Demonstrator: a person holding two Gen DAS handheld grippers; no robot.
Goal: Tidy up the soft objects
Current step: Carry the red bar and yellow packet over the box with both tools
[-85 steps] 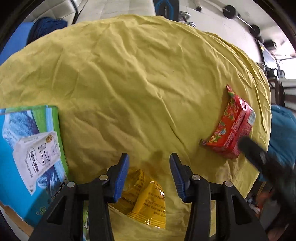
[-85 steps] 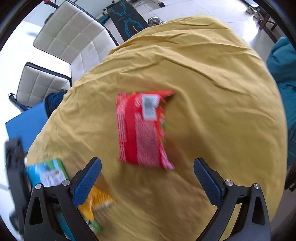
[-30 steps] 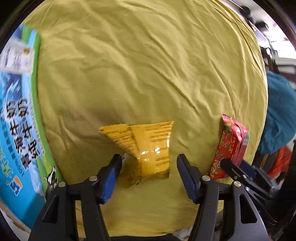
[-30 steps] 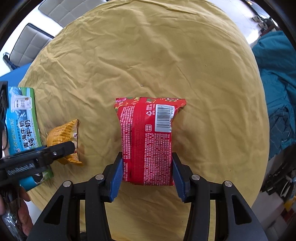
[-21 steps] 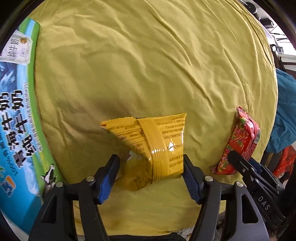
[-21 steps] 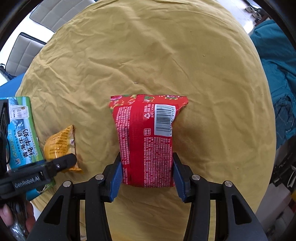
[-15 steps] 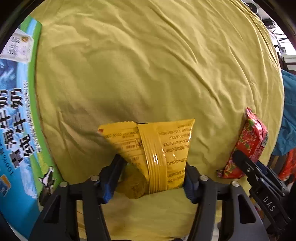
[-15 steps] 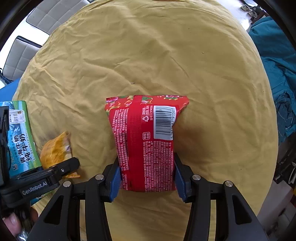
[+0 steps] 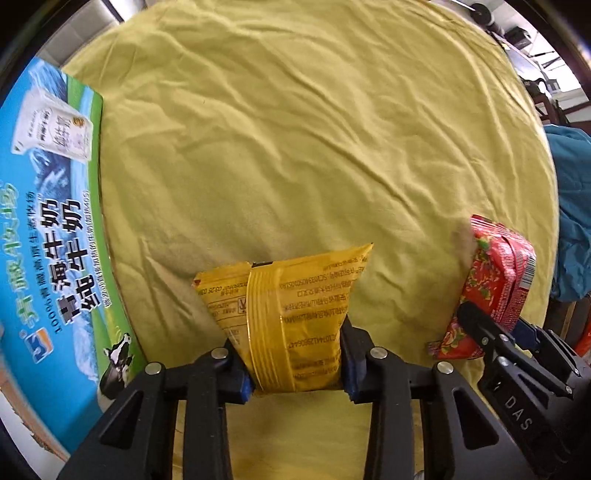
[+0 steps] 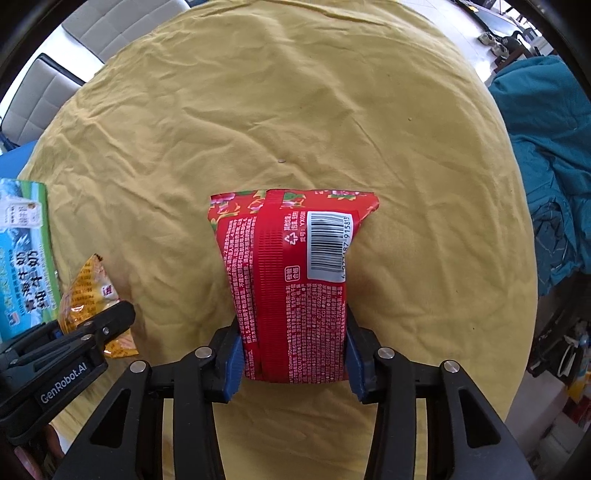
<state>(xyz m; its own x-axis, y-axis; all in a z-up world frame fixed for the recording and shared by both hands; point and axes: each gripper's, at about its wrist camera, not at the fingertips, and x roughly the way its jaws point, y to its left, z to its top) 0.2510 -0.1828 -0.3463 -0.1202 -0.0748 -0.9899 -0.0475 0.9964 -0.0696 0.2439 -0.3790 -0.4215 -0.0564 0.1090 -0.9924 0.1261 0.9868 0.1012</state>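
My left gripper [image 9: 295, 363] is shut on a yellow snack packet [image 9: 291, 314], held back side up over the yellow cloth [image 9: 295, 129]. My right gripper [image 10: 293, 350] is shut on a red snack packet [image 10: 291, 280] with a white barcode label, also over the cloth. The red packet [image 9: 495, 284] and right gripper show at the right edge of the left wrist view. The yellow packet [image 10: 90, 291] and left gripper show at the lower left of the right wrist view.
A blue and green milk carton box [image 9: 48, 221] lies at the left edge of the round table, also in the right wrist view [image 10: 24, 251]. Teal fabric [image 10: 546, 155] hangs off to the right. White padded chairs [image 10: 110, 26] stand behind the table.
Both grippers came down over their packets and closed on them: the left on the yellow packet, the right on the red one. Both packets now sit higher between the fingers.
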